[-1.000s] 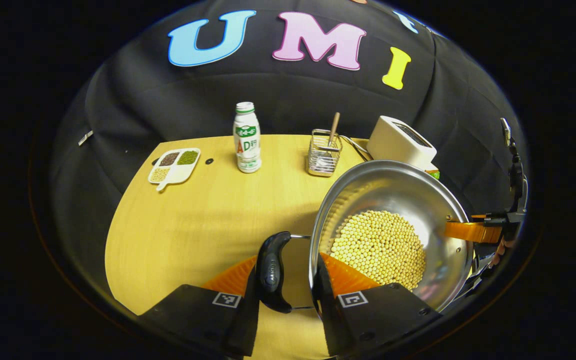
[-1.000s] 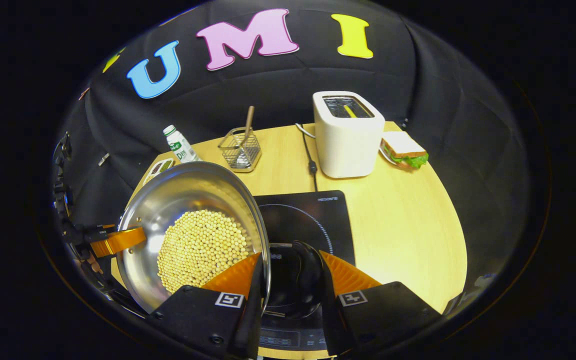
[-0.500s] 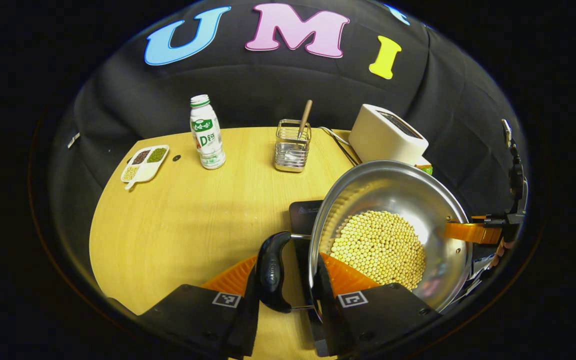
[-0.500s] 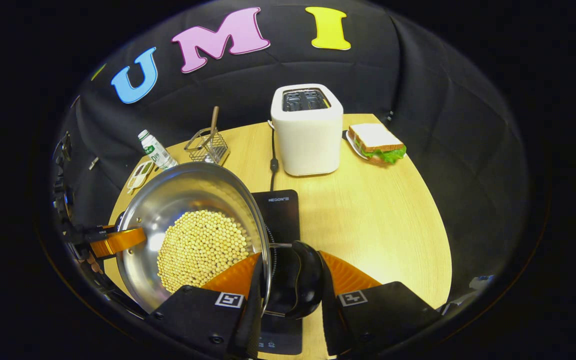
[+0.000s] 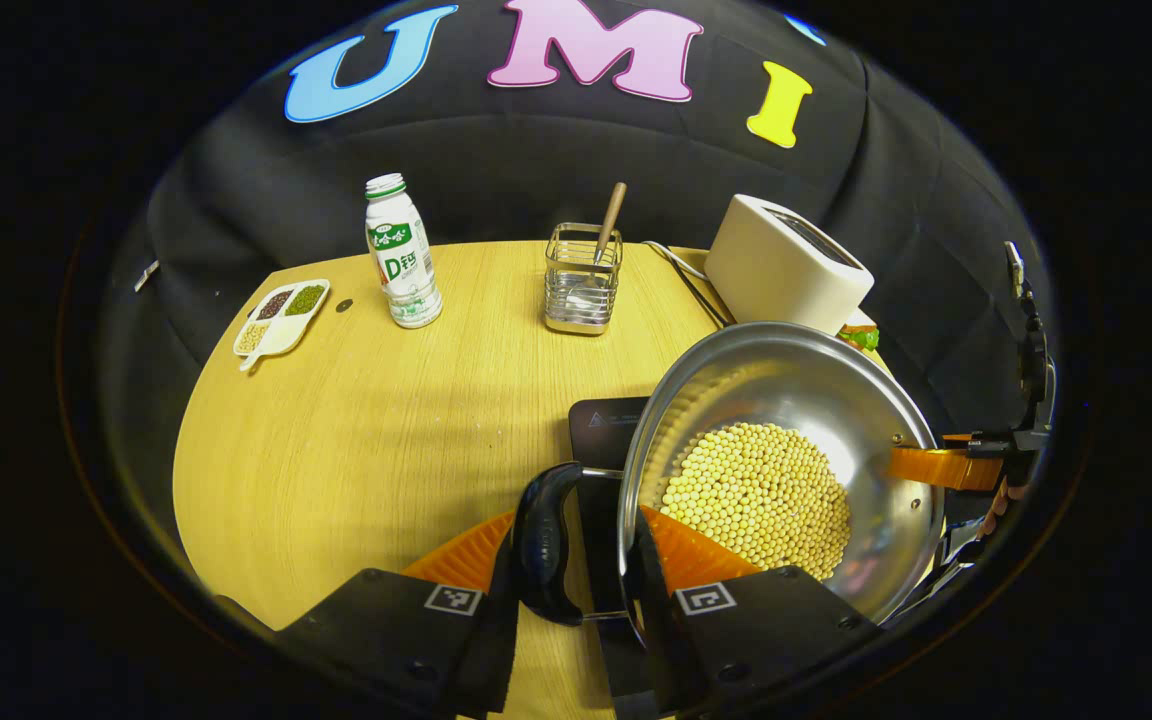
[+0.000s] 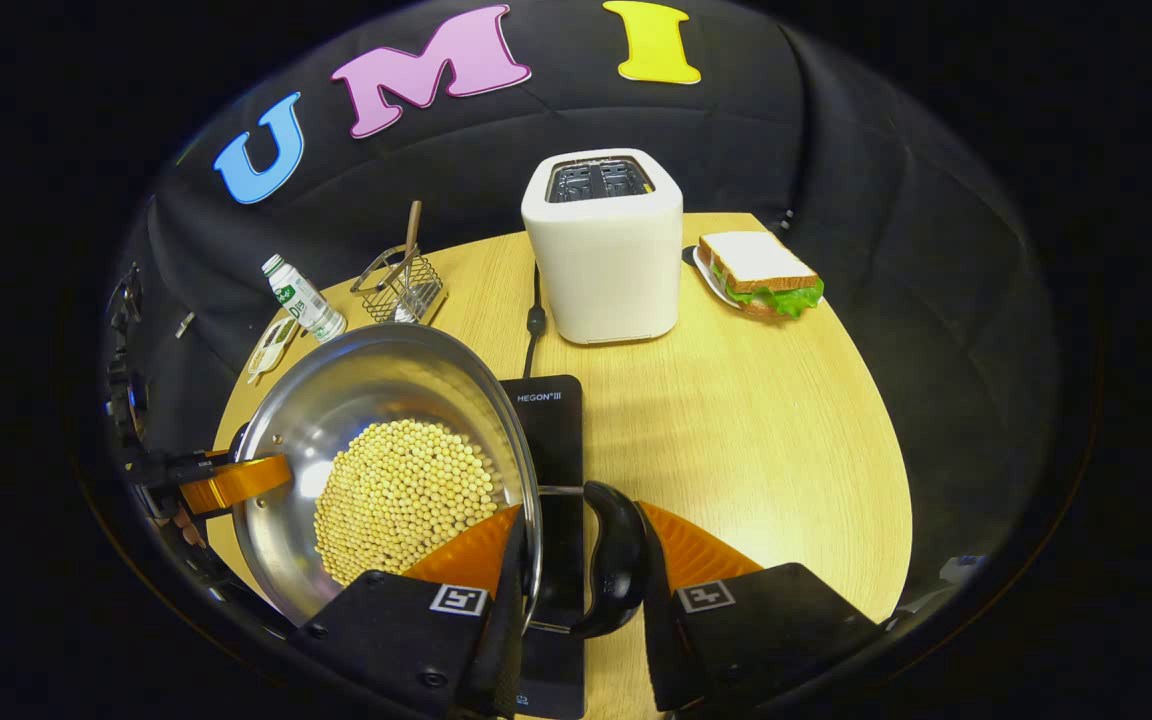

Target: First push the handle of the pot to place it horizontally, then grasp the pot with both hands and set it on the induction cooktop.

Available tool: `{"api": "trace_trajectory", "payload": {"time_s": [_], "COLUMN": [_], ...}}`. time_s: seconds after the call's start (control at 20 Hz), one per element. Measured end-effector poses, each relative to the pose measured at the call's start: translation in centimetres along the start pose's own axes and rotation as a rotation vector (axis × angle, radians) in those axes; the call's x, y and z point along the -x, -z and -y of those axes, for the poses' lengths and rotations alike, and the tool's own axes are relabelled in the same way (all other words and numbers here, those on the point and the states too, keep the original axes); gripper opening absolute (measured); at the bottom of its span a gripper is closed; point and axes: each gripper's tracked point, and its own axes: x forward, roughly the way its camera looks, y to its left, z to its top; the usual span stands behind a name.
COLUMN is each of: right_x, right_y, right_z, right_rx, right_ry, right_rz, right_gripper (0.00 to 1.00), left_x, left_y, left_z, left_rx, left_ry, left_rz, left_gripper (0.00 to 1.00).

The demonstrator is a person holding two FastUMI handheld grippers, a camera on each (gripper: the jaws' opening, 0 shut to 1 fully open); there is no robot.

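A steel pot (image 5: pixel 786 380) filled with yellow beans (image 5: pixel 756 495) hangs in the air between both grippers. My left gripper (image 5: pixel 576 545) is shut on its black side handle (image 5: pixel 539 540), one finger inside the rim and one outside the handle. In the right gripper view the pot (image 6: pixel 356 390) is at the left, and my right gripper (image 6: pixel 576 560) is shut on the opposite black handle (image 6: pixel 614 560). The black induction cooktop (image 6: pixel 551 430) lies on the table under the pot's right edge; a corner of the cooktop (image 5: pixel 601 425) peeks out beside the rim.
A white toaster (image 6: pixel 604 250) with its cord stands behind the cooktop, and a sandwich on a plate (image 6: pixel 761 272) sits to its right. A wire basket with a stick (image 5: pixel 581 290), a bottle (image 5: pixel 401 265) and a small divided dish (image 5: pixel 281 315) line the far left.
Both grippers carried the pot rightward over the table, still shut on its handles. The cooktop now lies beneath the pot, and the toaster looks nearer.
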Motion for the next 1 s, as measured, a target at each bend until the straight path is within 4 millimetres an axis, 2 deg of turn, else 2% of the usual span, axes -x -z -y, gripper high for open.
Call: {"api": "trace_trajectory", "payload": {"time_s": [0.4,0.7,0.8,0.85,0.9,0.95,1.0], "right_x": [-0.4,-0.1,0.2,0.3,0.4,0.6,0.6], "right_y": [-0.4,0.0,-0.1,-0.3,-0.6,-0.6,-0.5], "right_z": [-0.1,0.1,0.1,0.0,0.0,0.3,0.4], "right_rx": [0.002,-0.006,-0.014,-0.019,-0.027,-0.033,-0.037], "right_ry": [-0.004,-0.001,-0.006,-0.011,-0.019,-0.017,-0.016], "right_rz": [-0.005,-0.010,0.000,0.011,0.024,0.031,0.034], "right_gripper": [0.54,0.58,0.60,0.63,0.64,0.69,0.85], "left_x": [-0.5,-0.2,0.1,0.3,0.4,0.5,0.6], "left_y": [0.2,0.3,-0.3,-0.2,0.0,0.2,0.3], "left_z": [-0.3,-0.2,-0.7,-0.8,-1.1,-1.2,-1.2], "left_rx": [0.032,0.033,0.032,0.032,0.033,0.038,0.049], "left_ry": [0.013,0.015,-0.008,-0.015,-0.024,-0.026,-0.025], "left_rz": [-0.009,-0.018,0.013,0.014,0.006,-0.001,0.000], "left_gripper": [0.54,0.61,0.69,0.82,0.86,0.94,0.95]}}
